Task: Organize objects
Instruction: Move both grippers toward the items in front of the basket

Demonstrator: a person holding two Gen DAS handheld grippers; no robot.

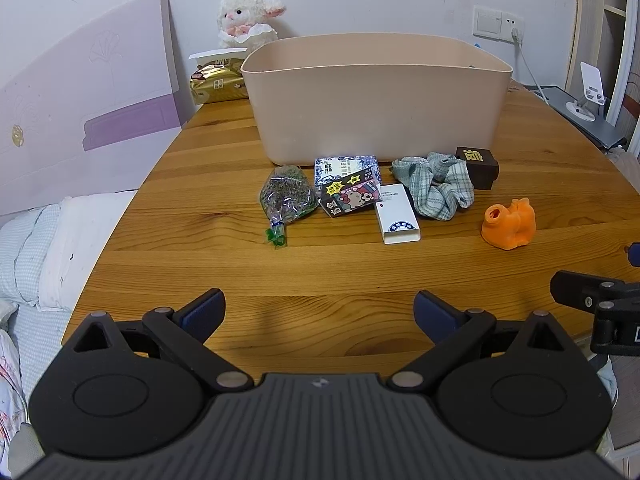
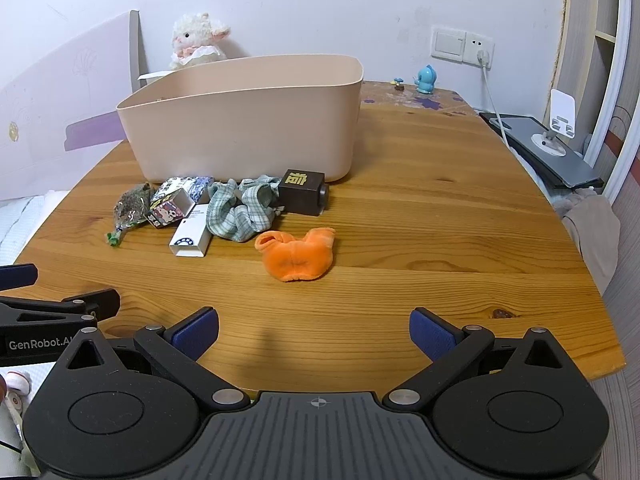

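Both grippers spread wide and empty over the near table edge, left gripper [image 1: 319, 312] and right gripper [image 2: 314, 330] side by side, clutter row ahead against the beige bin [image 1: 376, 96], orange sock [image 2: 296, 254] nearest the right, likely first pick.

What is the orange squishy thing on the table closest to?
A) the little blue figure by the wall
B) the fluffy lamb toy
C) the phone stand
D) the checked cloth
D: the orange soft item lies on the wooden table just in front of the crumpled checked cloth, while the lamb toy, blue figure and phone stand all sit much farther back.
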